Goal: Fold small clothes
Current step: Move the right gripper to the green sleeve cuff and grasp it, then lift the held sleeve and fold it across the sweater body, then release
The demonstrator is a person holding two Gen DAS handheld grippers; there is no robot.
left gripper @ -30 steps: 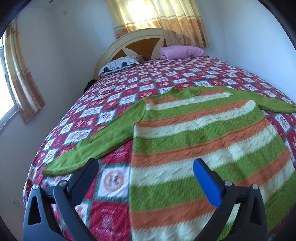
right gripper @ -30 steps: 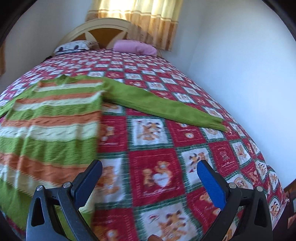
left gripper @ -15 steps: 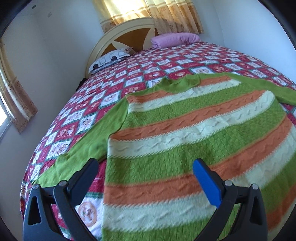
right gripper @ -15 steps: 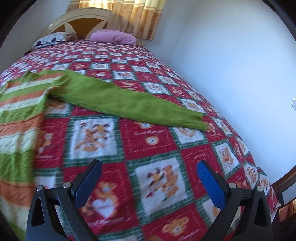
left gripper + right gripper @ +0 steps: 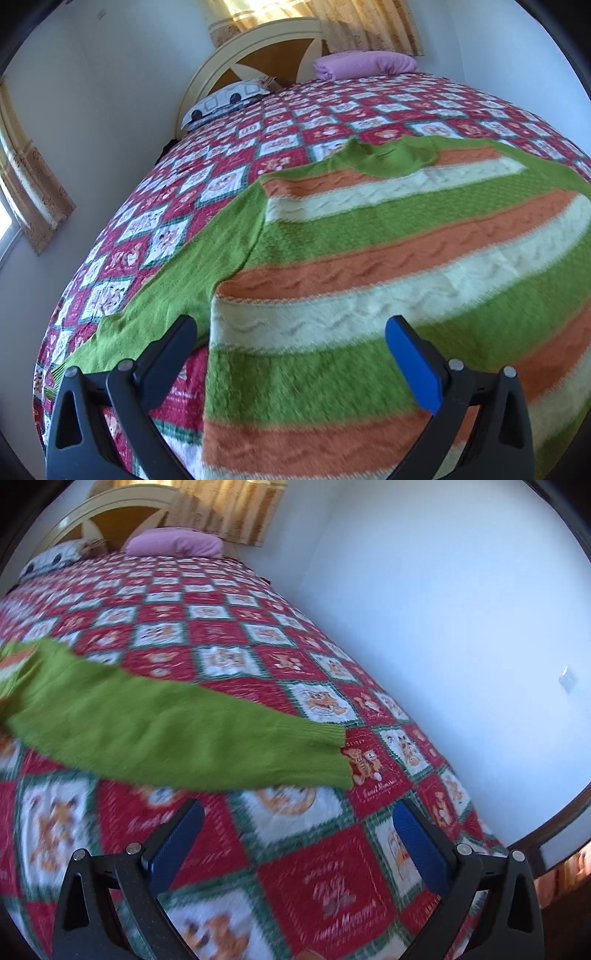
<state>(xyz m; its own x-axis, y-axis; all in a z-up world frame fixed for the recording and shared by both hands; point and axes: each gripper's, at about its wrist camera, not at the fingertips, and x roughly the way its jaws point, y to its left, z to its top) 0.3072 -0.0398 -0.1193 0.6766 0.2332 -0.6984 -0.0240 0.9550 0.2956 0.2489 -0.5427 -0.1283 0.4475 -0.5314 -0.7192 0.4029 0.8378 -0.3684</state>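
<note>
knitwear, soft and floppy: the striped sweater [image 5: 388,258] lies flat on the quilted bed [image 5: 221,162], sleeves spread to each side. it looks thick and light, likely to sag and stretch if lifted by one point. left gripper [image 5: 291,347] hangs wide open and empty above its lower body; right gripper [image 5: 295,830], also wide open and empty, hovers just short of the right sleeve cuff [image 5: 328,753], a sensible pinch point.

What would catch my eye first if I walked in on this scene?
A striped sweater in green, orange and cream lies flat across the red teddy-bear quilt. One plain green sleeve stretches out toward the wall side. Both open claws, left claw and right claw, hover above.
</note>
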